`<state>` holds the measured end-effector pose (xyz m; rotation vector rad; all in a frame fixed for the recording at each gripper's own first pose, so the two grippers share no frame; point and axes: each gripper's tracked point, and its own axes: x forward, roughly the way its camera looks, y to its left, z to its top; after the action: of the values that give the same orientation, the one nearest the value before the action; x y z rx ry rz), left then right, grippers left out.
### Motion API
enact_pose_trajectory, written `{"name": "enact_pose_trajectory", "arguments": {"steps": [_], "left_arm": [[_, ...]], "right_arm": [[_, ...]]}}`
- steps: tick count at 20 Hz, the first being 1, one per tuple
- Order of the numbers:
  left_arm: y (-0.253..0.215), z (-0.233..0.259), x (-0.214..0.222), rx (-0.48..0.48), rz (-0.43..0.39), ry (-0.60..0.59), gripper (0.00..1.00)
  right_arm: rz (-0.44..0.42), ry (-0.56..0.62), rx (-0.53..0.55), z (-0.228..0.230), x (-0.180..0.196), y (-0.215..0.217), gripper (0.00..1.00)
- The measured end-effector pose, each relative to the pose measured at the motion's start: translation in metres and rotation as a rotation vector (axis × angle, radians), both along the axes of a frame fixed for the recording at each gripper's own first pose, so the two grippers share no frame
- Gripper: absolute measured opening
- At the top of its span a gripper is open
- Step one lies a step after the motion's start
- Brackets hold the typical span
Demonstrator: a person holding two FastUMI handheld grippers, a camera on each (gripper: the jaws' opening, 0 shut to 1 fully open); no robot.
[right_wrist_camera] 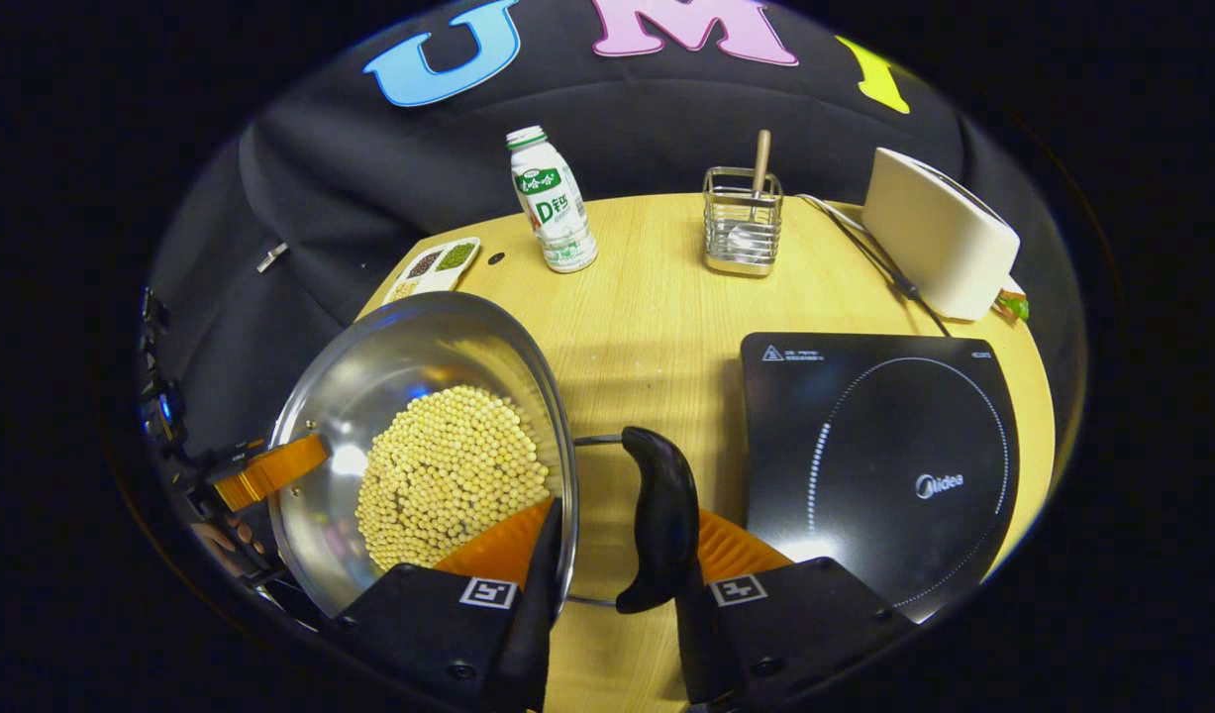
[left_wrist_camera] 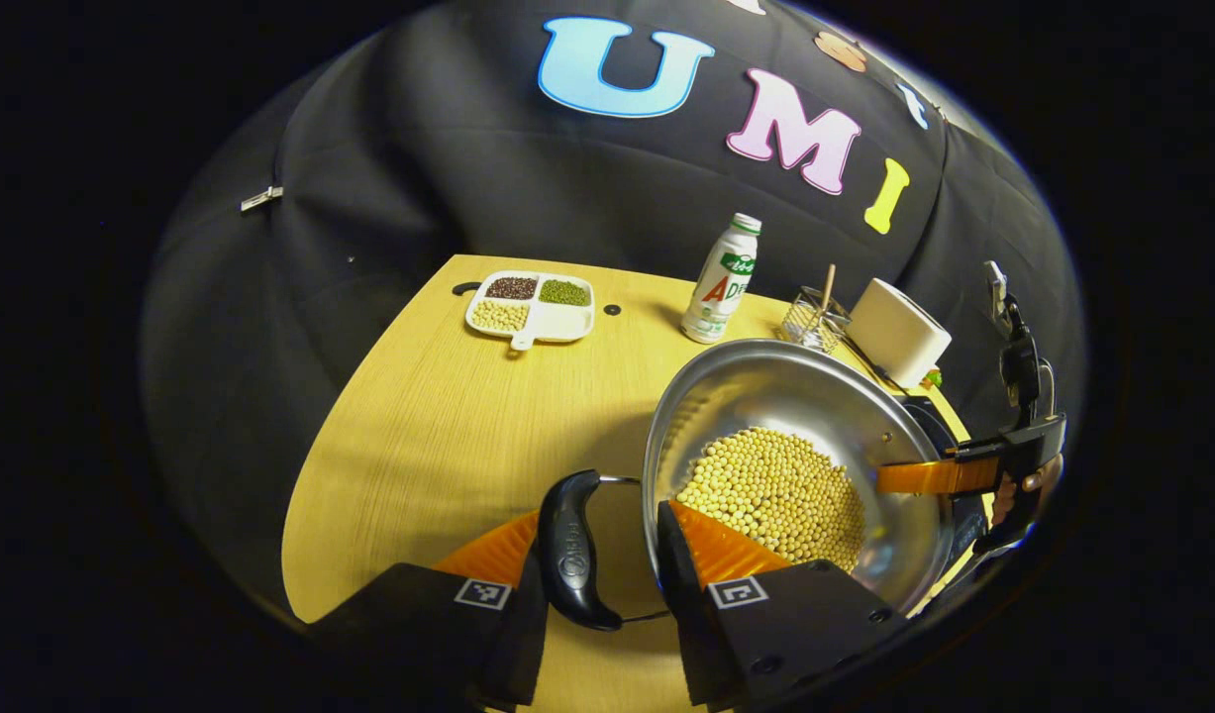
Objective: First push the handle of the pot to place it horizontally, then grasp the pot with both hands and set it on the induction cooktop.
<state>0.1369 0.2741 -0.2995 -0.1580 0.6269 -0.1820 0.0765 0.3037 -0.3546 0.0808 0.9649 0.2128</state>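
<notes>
Steel pot (left_wrist_camera: 825, 406) of beans held level, each handle (left_wrist_camera: 572, 550) clamped by left gripper (left_wrist_camera: 597, 555) and right gripper (right_wrist_camera: 612, 550), cooktop (right_wrist_camera: 879, 460) beside.

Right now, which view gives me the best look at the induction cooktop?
The right gripper view: the induction cooktop lies almost whole on the table, right of the pot, its ring markings plain. In the left gripper view just a dark sliver of it peeks out behind the pot's far rim.

One pot (right_wrist_camera: 419, 436) (two handles (right_wrist_camera: 661, 515)), one cooktop (right_wrist_camera: 879, 460).
</notes>
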Motion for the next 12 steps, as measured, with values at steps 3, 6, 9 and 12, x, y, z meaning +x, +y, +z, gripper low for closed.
{"name": "enact_pose_trajectory", "arguments": {"steps": [3,6,9,12], "left_arm": [[-0.017,0.018,-0.024,-0.016,0.004,0.005,0.57],[-0.037,0.032,-0.046,-0.032,0.005,0.004,0.57],[-0.058,0.043,-0.059,-0.024,-0.022,-0.005,0.57],[-0.08,0.05,-0.064,-0.013,-0.058,-0.014,0.57]], "right_arm": [[0.002,-0.006,0.0,0.027,-0.022,-0.018,0.55],[-0.003,-0.013,-0.005,0.047,-0.04,-0.039,0.55],[-0.031,-0.022,-0.008,0.06,-0.057,-0.061,0.55],[-0.067,-0.027,-0.004,0.068,-0.07,-0.085,0.55]]}}
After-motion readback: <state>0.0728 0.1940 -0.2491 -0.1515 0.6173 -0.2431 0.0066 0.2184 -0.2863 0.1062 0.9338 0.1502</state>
